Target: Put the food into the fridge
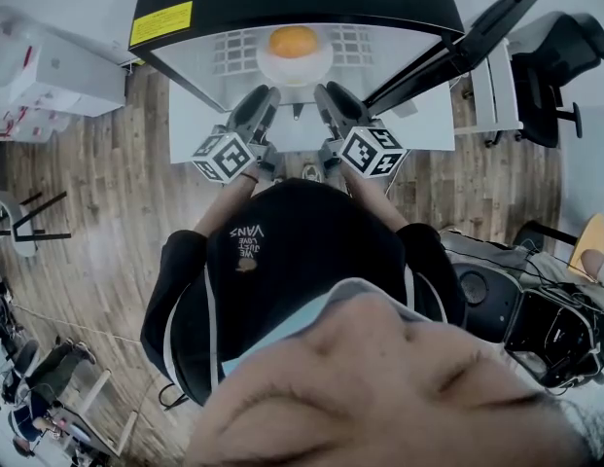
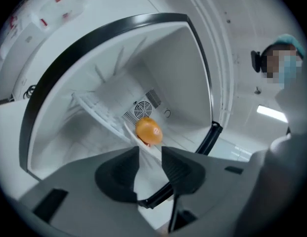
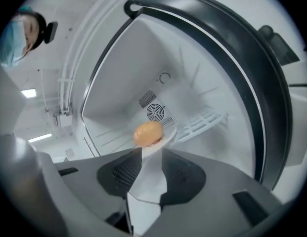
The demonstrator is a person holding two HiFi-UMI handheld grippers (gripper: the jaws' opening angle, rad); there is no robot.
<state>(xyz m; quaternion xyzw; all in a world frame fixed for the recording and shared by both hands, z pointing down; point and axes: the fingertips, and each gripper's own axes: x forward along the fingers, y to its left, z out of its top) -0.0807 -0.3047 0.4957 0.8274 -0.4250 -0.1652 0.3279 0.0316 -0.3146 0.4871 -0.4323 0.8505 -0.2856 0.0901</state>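
An orange round food (image 1: 294, 40) lies on a white plate (image 1: 294, 70) inside the open white fridge (image 1: 214, 66). Both grippers point level into the fridge, side by side. My left gripper (image 1: 264, 99) and right gripper (image 1: 328, 96) have their tips just short of the plate's near rim. In the left gripper view the food (image 2: 148, 131) sits beyond the left gripper (image 2: 150, 158), whose jaws stand apart with no pad pressing on anything. In the right gripper view the food (image 3: 148, 133) and plate (image 3: 169, 132) lie past the right gripper (image 3: 152, 163), which is open.
The fridge's dark-edged door (image 1: 477, 37) swings out to the right. A fan vent (image 3: 155, 112) and a wire shelf (image 3: 205, 121) are at the back of the fridge. A white cabinet (image 1: 49, 66) stands left, and an office chair (image 1: 554, 61) is at the right on the wooden floor.
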